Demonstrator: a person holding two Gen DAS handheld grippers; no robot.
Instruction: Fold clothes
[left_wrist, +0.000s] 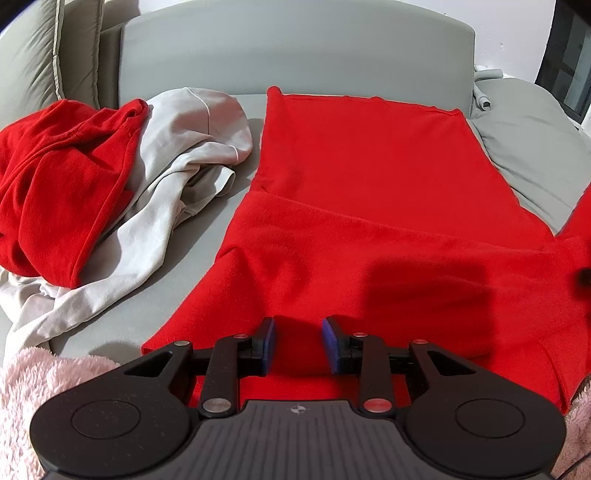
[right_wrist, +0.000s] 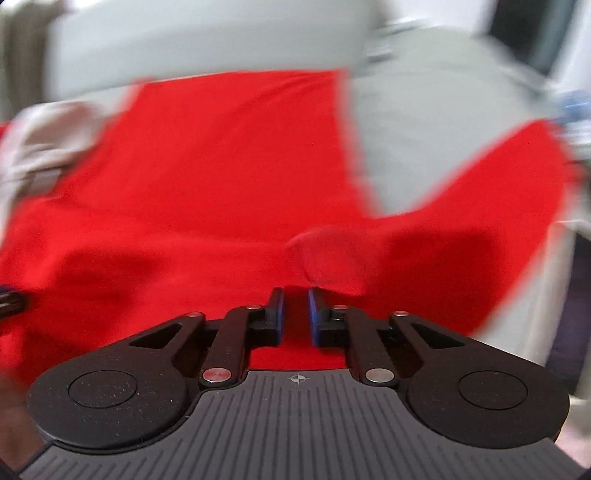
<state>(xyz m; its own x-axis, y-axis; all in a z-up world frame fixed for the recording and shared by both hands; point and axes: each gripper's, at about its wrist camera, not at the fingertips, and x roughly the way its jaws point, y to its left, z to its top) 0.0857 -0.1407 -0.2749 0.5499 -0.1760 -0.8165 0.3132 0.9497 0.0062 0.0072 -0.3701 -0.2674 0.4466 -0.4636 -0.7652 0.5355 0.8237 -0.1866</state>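
Looking through my left wrist camera: red garment (left_wrist: 362, 206) spread flat on the grey sofa seat (left_wrist: 221, 199), one sleeve trailing off to the right. Left gripper (left_wrist: 298, 345) hovers over its near edge, jaws partly apart, nothing pinched. Right gripper (right_wrist: 296, 314) jaws narrow, red cloth between them; blurred, contact unclear. Crumpled red (left_wrist: 62, 192) and beige clothes (left_wrist: 177, 147) piled left.

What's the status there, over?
Left gripper jaws open over red garment, nothing gripped. Right gripper jaws parted, view blurred. Crumpled red and grey clothes piled alongside.
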